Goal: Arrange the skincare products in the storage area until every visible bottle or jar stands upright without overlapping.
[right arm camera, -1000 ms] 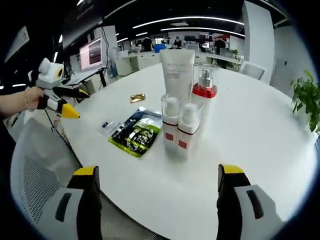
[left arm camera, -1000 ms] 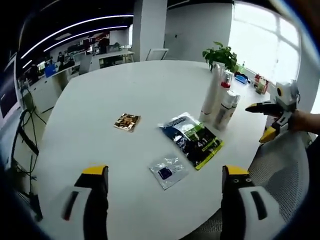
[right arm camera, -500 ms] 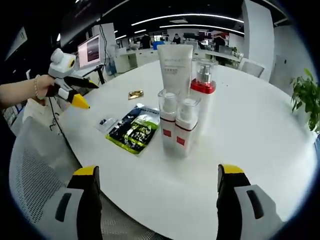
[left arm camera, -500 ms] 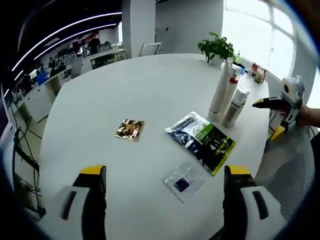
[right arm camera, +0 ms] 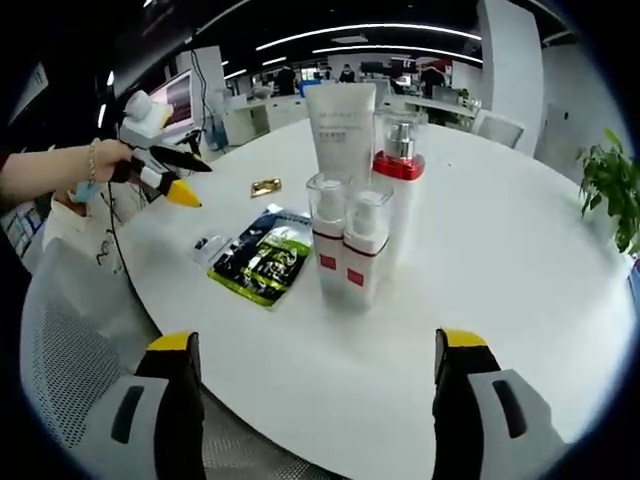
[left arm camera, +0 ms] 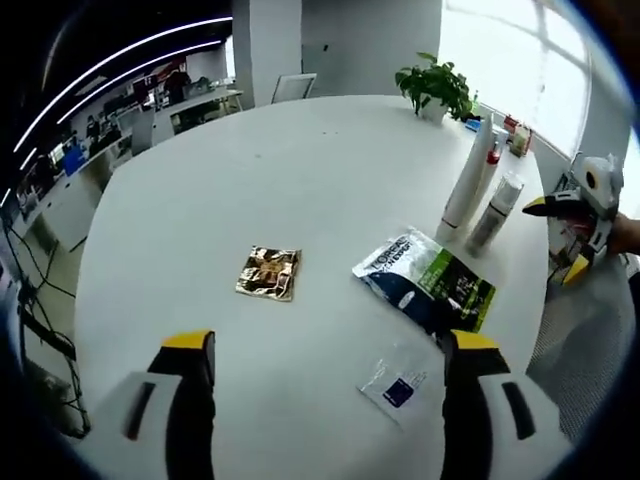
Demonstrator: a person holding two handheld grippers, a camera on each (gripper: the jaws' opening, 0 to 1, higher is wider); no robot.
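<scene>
Both grippers empty, fingers spread wide: left gripper [left arm camera: 318,400] above the tabletop [left arm camera: 300,190] near the sachets, right gripper [right arm camera: 312,400] facing the bottles. Four containers bunched upright, touching or nearly so: tube [right arm camera: 340,125], red-collared pump [right arm camera: 398,160], two small bottles [right arm camera: 347,250]. Green pouch [right arm camera: 258,262] flat just beside them; gold sachet [left arm camera: 269,272] and clear sachet [left arm camera: 397,365] apart. Likely risk: reaching into so tight a cluster, nudging a neighbour, toppling the tall tube onto the rest.

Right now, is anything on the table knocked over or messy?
No bottle is tipped: the white tube and pump bottles stand upright together. Away from them, lying flat, are a green pouch, a gold sachet and a clear packet.
</scene>
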